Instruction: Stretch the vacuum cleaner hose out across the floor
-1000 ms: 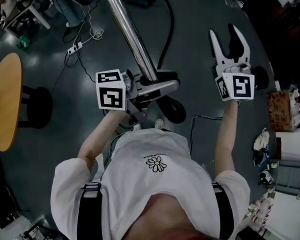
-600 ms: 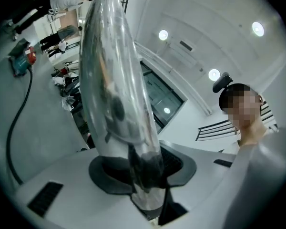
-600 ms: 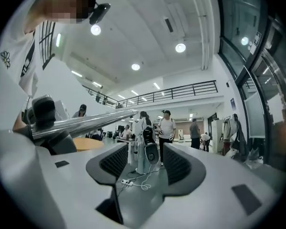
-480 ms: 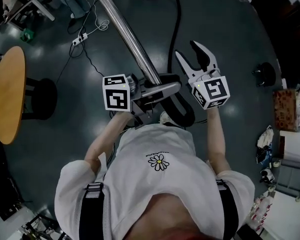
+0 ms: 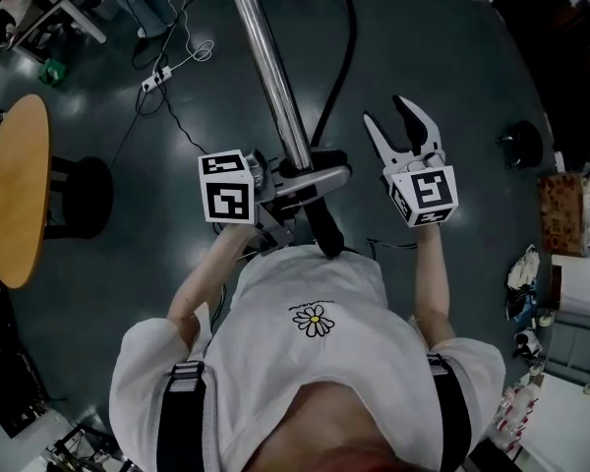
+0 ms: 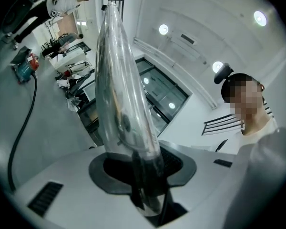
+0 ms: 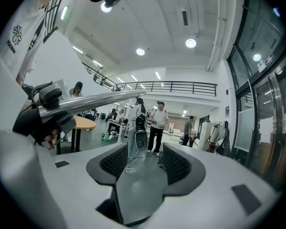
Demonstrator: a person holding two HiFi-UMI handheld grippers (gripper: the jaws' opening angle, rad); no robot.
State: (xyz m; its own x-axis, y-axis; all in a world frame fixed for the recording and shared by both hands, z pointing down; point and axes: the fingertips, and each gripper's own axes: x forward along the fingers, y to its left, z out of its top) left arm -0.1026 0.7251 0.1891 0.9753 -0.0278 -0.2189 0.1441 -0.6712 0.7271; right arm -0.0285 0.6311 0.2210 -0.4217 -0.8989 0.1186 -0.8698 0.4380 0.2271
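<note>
One long black hose (image 5: 351,42) is curving across the dark floor (image 5: 472,57), running from beside the grey handle (image 5: 315,177) up to the top edge of the head view, where its far end is passing out of sight. It is lying in a loose bend rather than a straight line, so the stretching is not yet done.

Judging by that easy curve, the hose is probably light, limp along its length and a little springy, so it may be inclined to curl back once it is let go. Its smooth skin could slide in a loose pinch. The better hold would be at the stiff end, where it seems to be joining the handle, or on the rigid metal tube (image 5: 270,67), which can drag the hose along behind it. That tube is polished and round, so it is asking for a firm, square grip.

The left gripper (image 6: 142,168) is clamping that tube just above the handle, with both pads pressing its sides. The right gripper (image 5: 387,114) is hanging just beside the handle and the hose with its jaws wide apart. Nothing is sitting between them, and they are touching neither.

Farther out, a round wooden table (image 5: 15,195) and a white power strip (image 5: 155,77) are sitting well apart from the hose.
</note>
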